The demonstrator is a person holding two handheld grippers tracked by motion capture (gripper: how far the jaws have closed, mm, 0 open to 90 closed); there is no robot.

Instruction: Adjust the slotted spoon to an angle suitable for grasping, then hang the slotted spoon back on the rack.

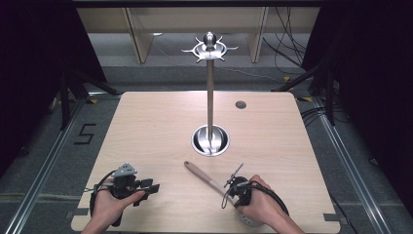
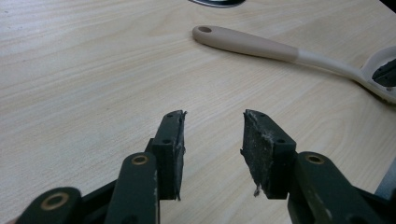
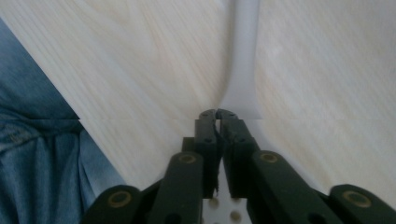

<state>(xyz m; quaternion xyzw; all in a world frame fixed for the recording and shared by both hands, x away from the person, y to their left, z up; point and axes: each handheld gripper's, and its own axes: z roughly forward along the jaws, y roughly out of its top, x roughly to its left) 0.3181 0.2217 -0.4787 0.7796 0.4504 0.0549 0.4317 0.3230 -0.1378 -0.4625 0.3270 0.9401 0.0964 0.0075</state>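
As pinched, spoon (image 3: 243, 60) between right jaws

A tall steel utensil stand (image 1: 210, 97) with a round bowl-shaped base and a ring of hooks on top stands upright mid-table. The pale wooden table (image 1: 146, 126) has a small round grey grommet (image 1: 240, 104) near its far edge. Black cables (image 1: 287, 34) trail on the grey floor beyond.

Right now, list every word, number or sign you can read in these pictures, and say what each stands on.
"5": a black figure marked on the grey floor, left of the table.
Nothing legible on the table, the spoon, the metal stand or either hand-held gripper.
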